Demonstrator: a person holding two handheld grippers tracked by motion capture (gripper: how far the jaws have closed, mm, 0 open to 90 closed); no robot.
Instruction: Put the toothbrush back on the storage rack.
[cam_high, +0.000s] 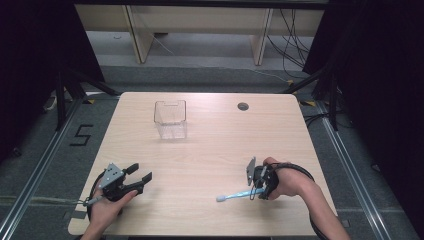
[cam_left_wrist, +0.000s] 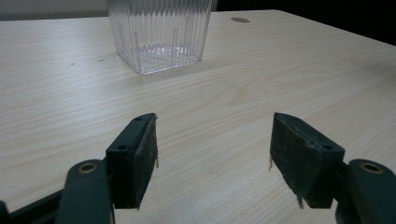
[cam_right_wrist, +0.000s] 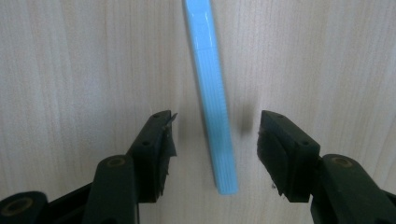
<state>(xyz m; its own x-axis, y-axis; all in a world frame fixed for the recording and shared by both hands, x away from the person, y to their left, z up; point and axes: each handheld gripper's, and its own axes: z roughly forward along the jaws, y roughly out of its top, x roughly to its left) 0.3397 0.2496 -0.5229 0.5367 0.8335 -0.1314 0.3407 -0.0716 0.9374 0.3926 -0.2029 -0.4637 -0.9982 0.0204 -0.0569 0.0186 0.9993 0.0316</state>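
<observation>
A light blue toothbrush (cam_high: 234, 195) lies flat on the wooden table (cam_high: 210, 145) near the front right, its white head pointing left. My right gripper (cam_high: 258, 189) points down over its handle end; in the right gripper view the blue handle (cam_right_wrist: 212, 102) lies between the two jaws with a gap on each side, so nothing presses on it. The right gripper (cam_right_wrist: 214, 144) is open. My left gripper (cam_high: 140, 174) rests at the front left, open and empty, its jaws (cam_left_wrist: 212, 154) wide apart and aimed at a clear ribbed plastic container (cam_high: 170, 119) standing farther back.
The clear container (cam_left_wrist: 159, 32) is empty and upright at the back centre-left. A round cable hole (cam_high: 243, 106) sits near the far edge. Black tripod legs and cables stand on the floor at both sides.
</observation>
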